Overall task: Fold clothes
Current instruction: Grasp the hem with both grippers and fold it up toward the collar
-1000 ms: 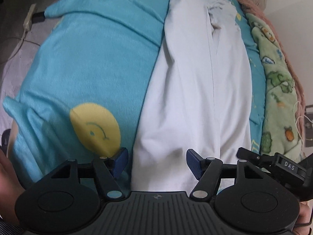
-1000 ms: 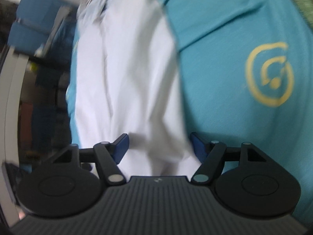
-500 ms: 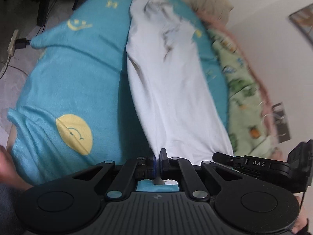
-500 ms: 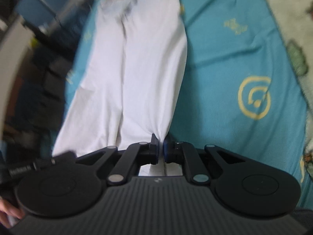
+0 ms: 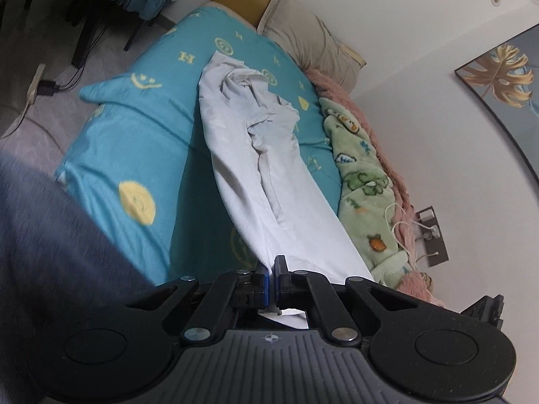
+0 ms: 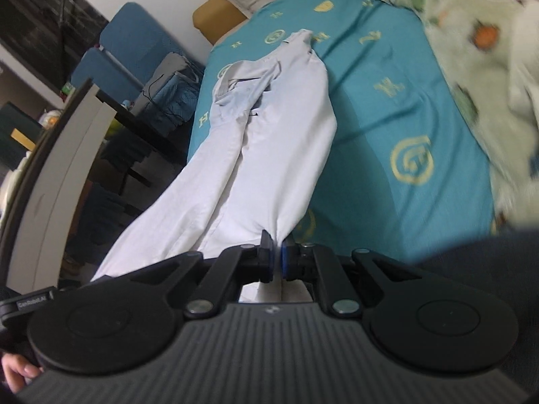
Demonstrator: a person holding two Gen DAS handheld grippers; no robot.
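Trousers (image 5: 269,168) now raised off bed (image 5: 134,141).

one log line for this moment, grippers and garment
left gripper: shut on white trousers | right gripper: shut on white trousers | hem lifted, waist on teal sheet

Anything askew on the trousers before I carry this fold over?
Yes: the far end of the white trousers is bunched and twisted on the teal sheet, not flat. The left gripper and right gripper each pinch a near corner, fabric lifted taut.
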